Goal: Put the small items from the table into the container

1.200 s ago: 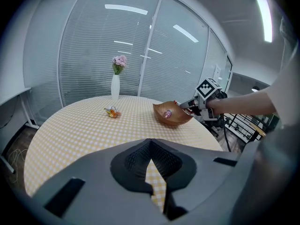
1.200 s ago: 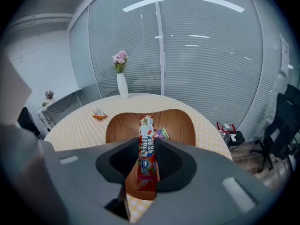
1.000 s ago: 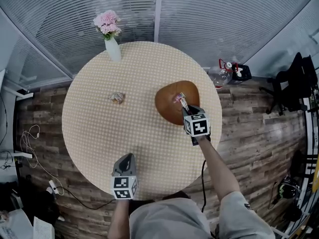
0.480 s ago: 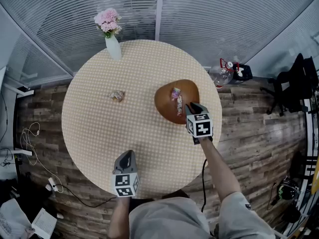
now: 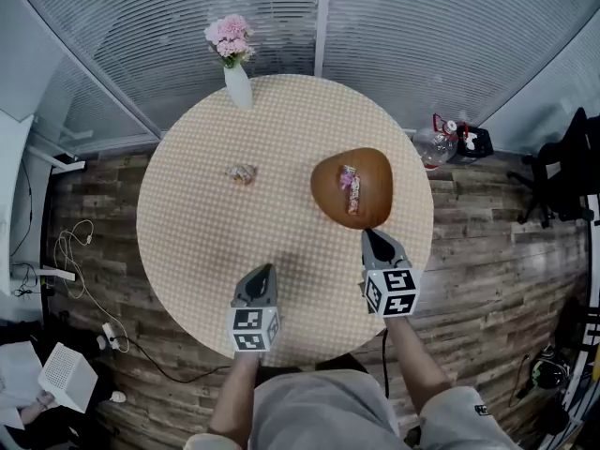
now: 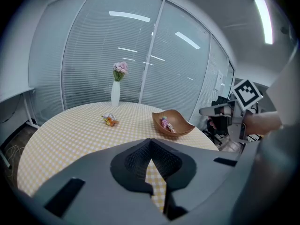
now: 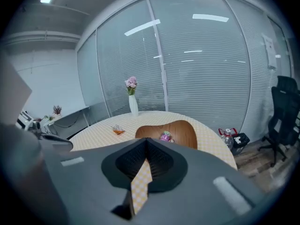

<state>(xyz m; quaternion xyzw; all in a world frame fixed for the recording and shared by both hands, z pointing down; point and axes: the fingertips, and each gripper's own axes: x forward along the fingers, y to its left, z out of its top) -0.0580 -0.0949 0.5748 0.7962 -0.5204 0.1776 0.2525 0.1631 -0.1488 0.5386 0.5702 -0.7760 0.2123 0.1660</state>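
From the head view, the round table [image 5: 202, 242] with its yellow-and-white checked cloth filled the middle. The brown wooden bowl [image 5: 330, 195] sat on its right half, with pink-wrapped sweets [image 5: 350, 187] lying inside. The crumpled orange-and-white wrapped sweet [image 5: 243, 172] lay alone on the cloth left of the bowl and well apart from it. A white vase [image 5: 237, 86] of pink flowers stood at the far edge. The left gripper [image 5: 265, 272] hung over the near edge, its tip aimed up the table, the loose sweet well ahead of it and slightly left. The right gripper [image 5: 372, 234] was at the near right rim, its tip just short of the bowl's near side.

Over to the left gripper view: the left gripper [image 6: 150, 146] had its jaws pressed together, nothing between them, only checked cloth showing below. The crumpled sweet [image 6: 110, 120] lay far ahead and left of the jaw line. The bowl [image 6: 178, 128] and its sweets [image 6: 165, 123] were ahead to the right, and the vase [image 6: 115, 93] stood beyond.

Then the right gripper view: the right gripper [image 7: 146, 145] had its jaws closed tight and empty too. The bowl [image 7: 185, 132] sat just past the tips, a touch right, with the pink sweets [image 7: 165, 136] showing right over the jaws. The loose sweet [image 7: 117, 130] lay further off to the left on the cloth, with the vase [image 7: 133, 105] behind it.
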